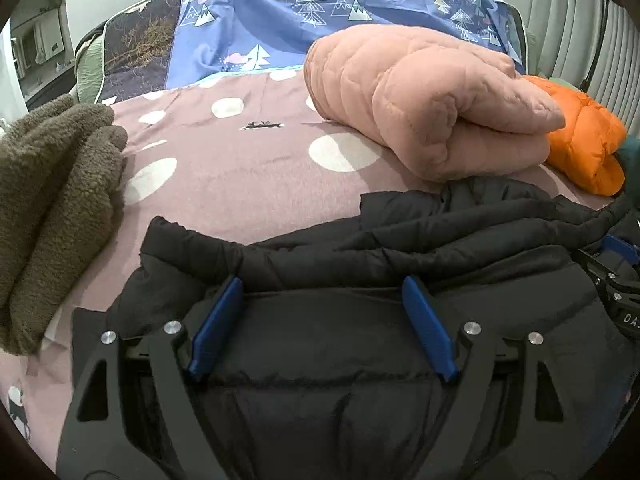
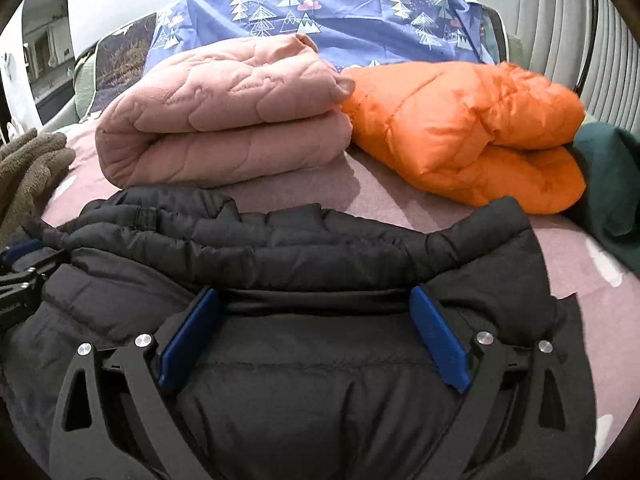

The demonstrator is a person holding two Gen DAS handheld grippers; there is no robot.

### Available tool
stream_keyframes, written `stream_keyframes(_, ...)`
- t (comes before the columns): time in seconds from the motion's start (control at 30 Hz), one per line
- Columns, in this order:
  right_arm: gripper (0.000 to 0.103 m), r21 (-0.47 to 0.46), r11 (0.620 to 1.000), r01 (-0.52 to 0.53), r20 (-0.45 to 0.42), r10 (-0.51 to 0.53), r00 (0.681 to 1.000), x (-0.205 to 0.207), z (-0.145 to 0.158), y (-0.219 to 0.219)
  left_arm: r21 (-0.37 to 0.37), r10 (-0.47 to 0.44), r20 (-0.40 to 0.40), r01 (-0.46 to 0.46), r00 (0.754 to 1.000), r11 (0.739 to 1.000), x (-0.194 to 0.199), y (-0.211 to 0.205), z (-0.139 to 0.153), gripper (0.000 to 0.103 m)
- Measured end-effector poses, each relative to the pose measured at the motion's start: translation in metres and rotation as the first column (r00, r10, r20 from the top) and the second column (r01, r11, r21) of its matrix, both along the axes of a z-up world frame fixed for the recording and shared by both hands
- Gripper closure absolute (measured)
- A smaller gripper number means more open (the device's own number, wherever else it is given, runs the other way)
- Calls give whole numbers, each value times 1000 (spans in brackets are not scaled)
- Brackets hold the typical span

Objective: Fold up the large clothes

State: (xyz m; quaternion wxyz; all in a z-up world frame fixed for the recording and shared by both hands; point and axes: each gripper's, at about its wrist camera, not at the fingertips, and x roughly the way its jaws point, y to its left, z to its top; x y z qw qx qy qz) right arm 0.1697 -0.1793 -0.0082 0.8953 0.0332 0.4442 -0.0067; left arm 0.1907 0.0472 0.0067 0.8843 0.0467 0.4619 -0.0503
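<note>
Resting wide open over a puffy black quilted jacket (image 1: 400,248) on the near bed (image 1: 240,184), left tool (image 1: 320,328) and right tool (image 2: 316,340) grip nothing, apparently having just laid a fold.

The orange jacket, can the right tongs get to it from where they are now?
Probably yes. The right tongs are open over the black coat, and only bare sheet lies between that coat and the orange jacket.

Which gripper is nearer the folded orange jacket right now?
The right. The right gripper rests on the black jacket with the orange jacket just beyond, up and to its right. The left gripper sits further left, facing the pink jacket.
</note>
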Motion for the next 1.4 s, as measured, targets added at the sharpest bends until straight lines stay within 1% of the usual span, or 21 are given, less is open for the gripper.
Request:
stream_keyframes(0.07,8,-14,1000,4,14,-4,1000,-6,9,3,-7,4,11,-4,1000,1000,-8,4,11,20)
stream_keyframes(0.17,8,16,1000,13,59,-14,998,-17,31,5,-21,13,39,-12,999,1000,-23,15,30,20)
stream_keyframes(0.23,8,26,1000,-2,86,0,996,-22,48,16,-5,22,56,-21,998,1000,-30,18,38,20)
stream_keyframes(0.33,8,5,999,-41,110,41,993,-28,66,39,35,35,72,-37,997,999,-36,24,45,20)
stream_keyframes(0.43,10,27,997,-76,117,72,990,-28,74,56,46,55,81,-59,995,997,-46,36,52,20)
stream_keyframes(0.5,18,44,995,-88,98,83,992,-23,72,68,38,76,92,-80,993,996,-54,49,57,19)
stream_keyframes(0.53,19,47,995,-89,85,84,993,-21,68,71,29,92,95,-95,991,995,-59,59,59,18)
stream_keyframes(0.6,27,59,995,-85,51,82,995,-16,57,78,7,114,95,-116,989,993,-70,82,61,16)
stream_keyframes(0.67,28,76,994,-78,-2,78,997,-9,38,81,-39,99,59,-97,993,995,-78,101,57,15)
stream_keyframes(0.7,28,81,994,-69,-24,71,997,-5,25,82,-73,80,21,-78,997,994,-82,111,51,15)
stream_keyframes(0.77,27,43,996,-78,-2,78,997,-4,13,88,-88,66,-40,-70,997,994,-89,124,35,14)
stream_keyframes(0.8,27,34,996,-82,2,82,997,-5,11,90,-102,61,-63,-67,996,993,-93,130,26,11)
stream_keyframes(0.87,27,18,996,-85,10,85,996,-6,10,94,-183,46,-87,-62,995,981,-100,141,15,11)
stream_keyframes(0.9,26,17,996,-86,13,86,996,-7,9,94,-209,42,-97,-61,994,976,-101,144,11,11)
stream_keyframes(0.93,26,20,996,-86,15,86,996,-8,8,93,-255,34,-112,-62,993,965,-102,149,5,10)
stream_keyframes(1.0,26,34,996,-87,16,87,996,-7,6,90,-289,23,-108,-54,994,956,-103,153,1,8)
stream_keyframes(1.1,26,49,995,-87,17,87,996,-7,5,86,-297,1,-105,-32,994,954,-103,151,1,8)
stream_keyframes(1.17,25,54,995,-88,15,87,996,-5,4,85,-339,-42,-110,2,993,941,-103,151,2,8)
stream_keyframes(1.23,25,58,994,-89,16,88,996,-5,3,84,-398,-83,-118,30,989,917,-105,151,1,8)
stream_keyframes(1.4,25,69,993,-91,17,90,996,-5,2,81,-446,-113,-120,48,986,894,-108,151,-2,9)
